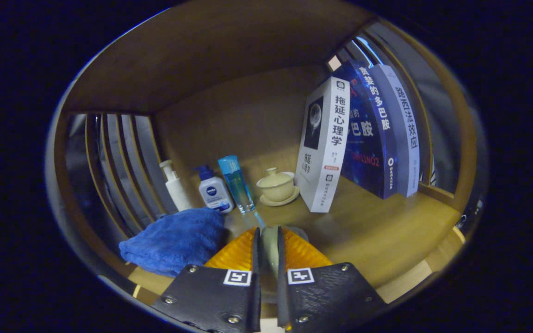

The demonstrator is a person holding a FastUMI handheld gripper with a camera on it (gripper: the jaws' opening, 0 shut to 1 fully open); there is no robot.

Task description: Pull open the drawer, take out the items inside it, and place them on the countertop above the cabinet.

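Hand-held gripper (266, 240) nearly closed on thin grey item, over countertop (377, 231) w/ blue cloth (174, 240) beside.

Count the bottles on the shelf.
3, in a row beyond the hand-held gripper: a white pump bottle nearest the slatted side, a white bottle with a blue cap beside it, then a clear blue bottle next to the lidded cup. The blue cloth may hide more.

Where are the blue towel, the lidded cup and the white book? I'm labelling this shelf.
blue towel (174, 240), gripper view, middle of the folded cloth.
lidded cup (276, 185), gripper view, bowl's side below the lid.
white book (324, 148), gripper view, middle of its spine.
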